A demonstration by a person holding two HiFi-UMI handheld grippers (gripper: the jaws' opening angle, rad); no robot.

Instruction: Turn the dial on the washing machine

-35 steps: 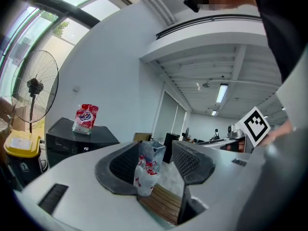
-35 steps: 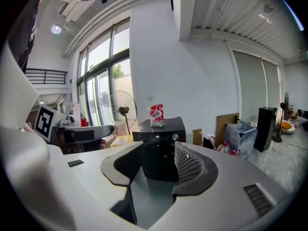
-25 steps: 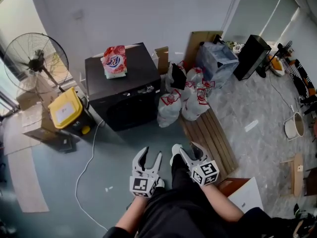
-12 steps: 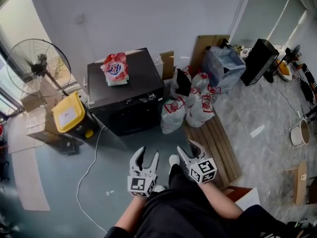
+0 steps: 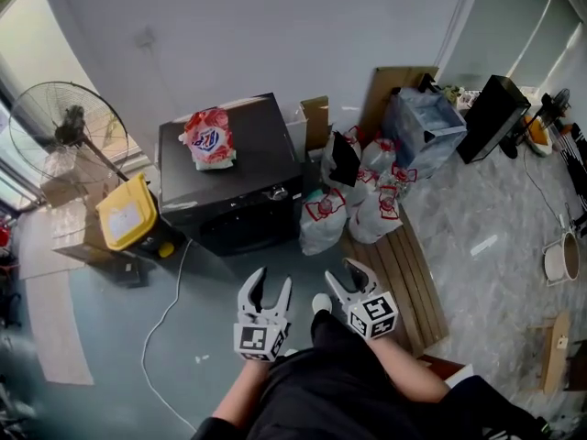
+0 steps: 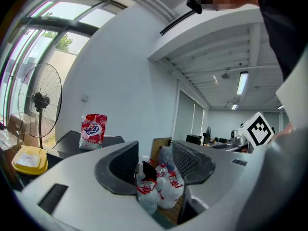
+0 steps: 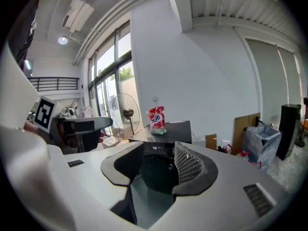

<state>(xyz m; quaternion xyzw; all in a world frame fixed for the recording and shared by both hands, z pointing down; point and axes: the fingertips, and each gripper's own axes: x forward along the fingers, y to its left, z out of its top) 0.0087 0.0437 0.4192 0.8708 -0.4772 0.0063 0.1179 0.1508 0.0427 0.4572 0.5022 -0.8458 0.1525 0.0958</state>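
Awaiting contact, the dial (image 5: pixel 275 192) sits on the front panel of the black washing machine (image 5: pixel 229 168), at 11 o'clock from both grippers and well apart from them. A detergent pouch (image 5: pixel 209 137) lies on top. Left gripper (image 5: pixel 269 284) and right gripper (image 5: pixel 343 273): jaws apart, empty. Task apparently unstarted; approach, grasp and rotation remain.

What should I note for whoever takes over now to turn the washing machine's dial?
Left gripper: open, empty, low before the person.
Right gripper: open, empty, aimed at the washing machine.
Washing machine: black, ahead across the floor, apart from both grippers; dial on its front panel's right; detergent pouch on top.
Done: nothing; dial not yet touched.
Left: approach, grip the dial, turn it.
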